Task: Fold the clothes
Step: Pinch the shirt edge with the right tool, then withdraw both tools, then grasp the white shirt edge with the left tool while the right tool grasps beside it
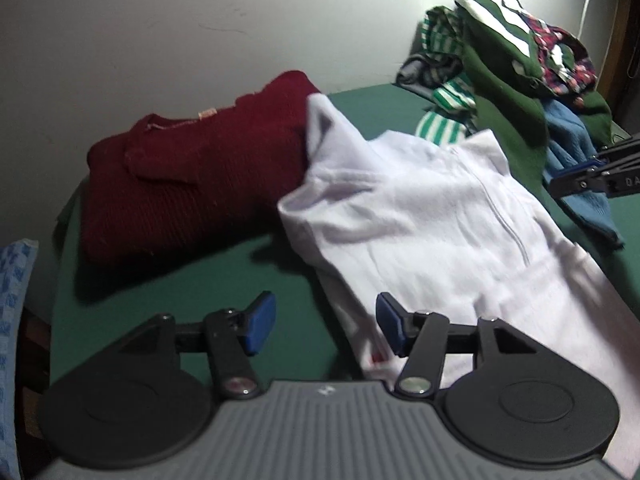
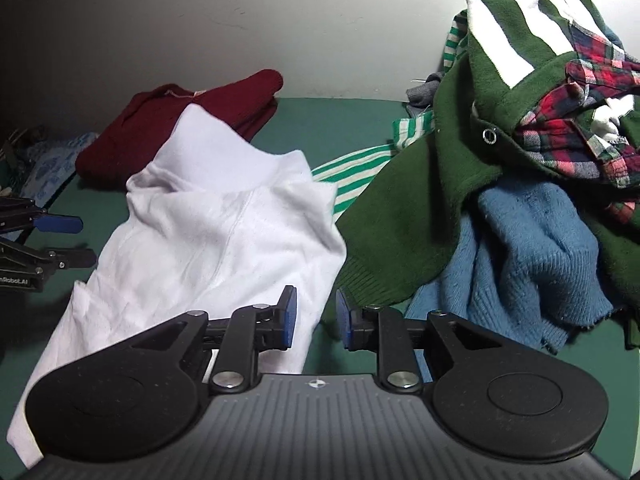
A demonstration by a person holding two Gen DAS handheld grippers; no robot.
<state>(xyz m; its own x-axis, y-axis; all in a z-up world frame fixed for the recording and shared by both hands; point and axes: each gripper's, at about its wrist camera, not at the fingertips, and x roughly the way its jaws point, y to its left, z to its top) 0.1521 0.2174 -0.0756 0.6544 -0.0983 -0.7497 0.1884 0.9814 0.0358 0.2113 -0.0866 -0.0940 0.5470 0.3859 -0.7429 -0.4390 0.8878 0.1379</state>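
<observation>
The left gripper (image 1: 326, 326) is open and holds nothing. The right gripper (image 2: 316, 318) is open and empty too. The white top (image 2: 224, 224) lies just ahead of both, between them.

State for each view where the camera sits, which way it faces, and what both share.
Left wrist: on the left gripper, angled down over the green surface at the folded maroon knit sweater; own open jaws below, right gripper at right edge.
Right wrist: on the right gripper, facing the heap of unfolded clothes; left gripper at left edge.
Shared: white zip-front garment, sweater, heap.
</observation>
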